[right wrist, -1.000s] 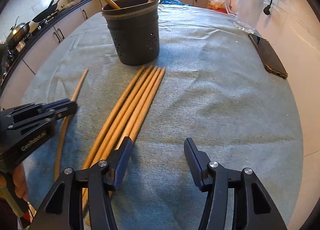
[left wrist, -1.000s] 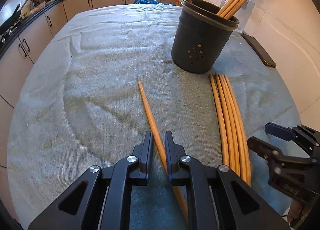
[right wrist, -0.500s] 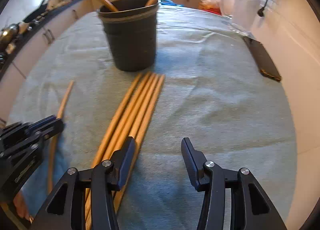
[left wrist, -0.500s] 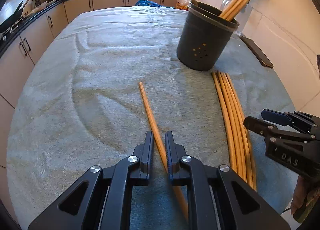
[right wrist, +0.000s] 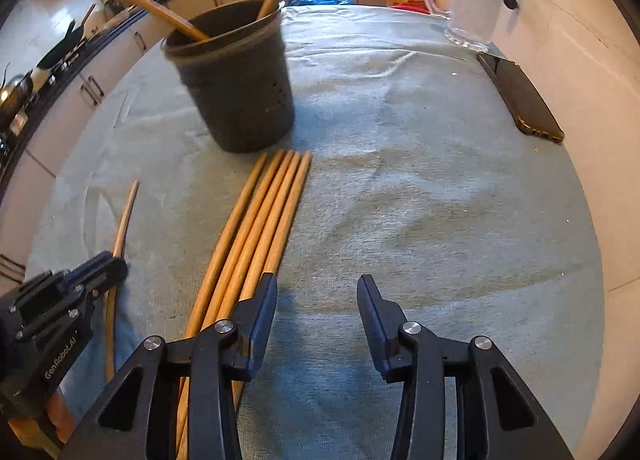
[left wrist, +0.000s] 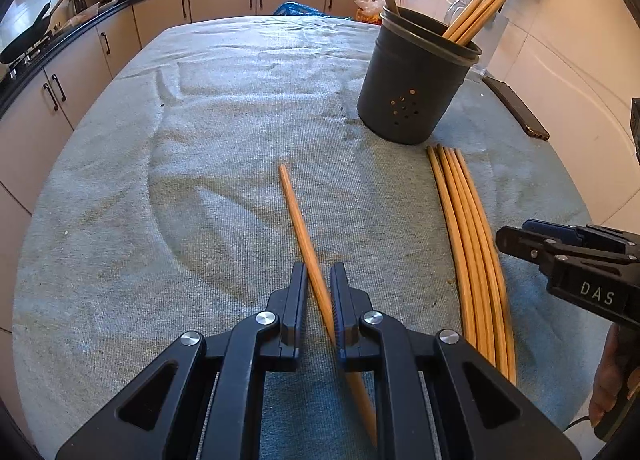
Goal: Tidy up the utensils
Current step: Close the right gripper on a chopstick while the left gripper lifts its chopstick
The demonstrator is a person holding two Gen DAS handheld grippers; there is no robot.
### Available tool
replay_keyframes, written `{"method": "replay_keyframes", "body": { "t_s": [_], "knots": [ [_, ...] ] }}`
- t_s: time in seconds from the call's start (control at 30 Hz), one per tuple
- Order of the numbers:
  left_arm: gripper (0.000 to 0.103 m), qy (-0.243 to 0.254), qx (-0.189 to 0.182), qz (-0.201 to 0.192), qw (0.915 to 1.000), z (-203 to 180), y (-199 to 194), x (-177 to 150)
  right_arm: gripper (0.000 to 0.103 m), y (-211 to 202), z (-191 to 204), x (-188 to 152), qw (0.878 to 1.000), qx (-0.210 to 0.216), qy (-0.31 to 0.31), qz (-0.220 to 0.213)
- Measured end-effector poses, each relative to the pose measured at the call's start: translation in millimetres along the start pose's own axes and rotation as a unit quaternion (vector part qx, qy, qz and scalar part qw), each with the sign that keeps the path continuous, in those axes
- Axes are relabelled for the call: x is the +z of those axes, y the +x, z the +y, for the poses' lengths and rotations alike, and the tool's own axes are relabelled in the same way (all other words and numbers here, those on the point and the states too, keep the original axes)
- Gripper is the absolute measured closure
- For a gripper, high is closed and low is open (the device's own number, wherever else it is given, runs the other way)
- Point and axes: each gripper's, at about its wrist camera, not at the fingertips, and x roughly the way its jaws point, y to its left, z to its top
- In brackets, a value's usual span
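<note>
Left gripper (left wrist: 319, 292) pinches one long orange wooden chopstick (left wrist: 301, 226) on the grey-green towel (left wrist: 224, 132); right gripper (right wrist: 316, 300) hangs spread beside four more chopsticks (right wrist: 264, 220).

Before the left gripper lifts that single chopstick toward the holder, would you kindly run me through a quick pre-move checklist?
1. left gripper closed on the single chopstick: ok.
2. Grip centred on the stick: not ok, held toward the near end.
3. dark holder upright: ok.
4. Room inside the holder: cannot tell.
5. right gripper open and empty: ok.
6. bundle of four chopsticks lying apart from the held one: ok.
</note>
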Motion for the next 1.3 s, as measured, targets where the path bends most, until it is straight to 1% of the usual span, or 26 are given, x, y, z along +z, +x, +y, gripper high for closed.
{"method": "replay_keyframes", "body": {
  "t_s": [0.07,0.17,0.27,0.43,0.53,0.6,0.67,0.73,0.77,0.8,0.83,0.9,0.97,1.0,1.03,1.1,1.17,1.2,1.27,1.3],
  "knots": [
    [0.091,0.002,0.0,-0.002,1.0,0,-1,-2,0.058,5,5,2,1.0,-0.007,-0.004,0.0],
    [0.09,0.005,0.001,-0.003,1.0,0,-3,-3,0.057,11,21,2,0.999,-0.049,-0.021,0.003],
    [0.091,0.004,0.002,-0.003,1.0,0,-4,-3,0.057,11,29,3,0.997,-0.069,-0.038,0.006],
    [0.091,0.001,0.001,-0.007,1.0,1,-5,-4,0.056,5,34,-5,0.996,-0.078,-0.047,0.003],
    [0.091,0.003,0.005,-0.01,0.9999,-1,-5,-5,0.055,10,35,0,0.996,-0.078,-0.043,0.005],
    [0.09,0.002,0.004,-0.011,0.9999,-1,-5,-5,0.053,22,32,9,0.996,-0.081,-0.041,0.016],
    [0.09,0.0,0.0,-0.009,1.0,1,-5,-6,0.051,23,33,11,0.995,-0.087,-0.041,0.01],
    [0.091,-0.003,-0.006,-0.008,1.0,3,-5,-5,0.053,20,34,9,0.995,-0.087,-0.044,0.015],
    [0.09,-0.004,-0.009,-0.005,0.9999,4,-5,-4,0.055,19,26,9,0.996,-0.081,-0.033,0.022],
    [0.091,-0.006,-0.013,-0.003,0.9999,6,-4,-4,0.063,18,17,8,0.996,-0.077,-0.022,0.026],
    [0.092,-0.012,-0.02,0.0,0.9997,9,-4,-3,0.066,18,8,8,0.997,-0.074,-0.014,0.029],
    [0.095,-0.02,-0.032,0.009,0.9992,14,-4,-1,0.068,15,-13,7,0.996,-0.083,-0.002,0.037],
    [0.095,-0.029,-0.045,0.023,0.9983,20,-4,1,0.068,12,-32,4,0.995,-0.089,0.007,0.047],
    [0.095,-0.032,-0.053,0.033,0.9975,22,-3,4,0.064,10,-40,3,0.995,-0.082,0.007,0.055],
    [0.095,-0.037,-0.06,0.044,0.9965,25,-2,7,0.052,9,-48,3,0.995,-0.077,0.008,0.063],
    [0.095,-0.055,-0.074,0.06,0.9939,31,1,12,0.037,10,-60,3,0.995,-0.071,0.019,0.073],
    [0.094,-0.085,-0.094,0.083,0.9885,40,5,19,0.036,11,-66,7,0.995,-0.056,0.033,0.08],
    [0.094,-0.096,-0.101,0.093,0.9859,44,7,22,0.036,12,-68,9,0.994,-0.055,0.035,0.082],
    [0.094,-0.107,-0.105,0.107,0.9829,45,10,25,0.036,14,-68,15,0.994,-0.054,0.036,0.084],
    [0.094,-0.106,-0.103,0.111,0.9827,45,12,29,0.037,16,-66,19,0.994,-0.056,0.032,0.084]
  ]
}}
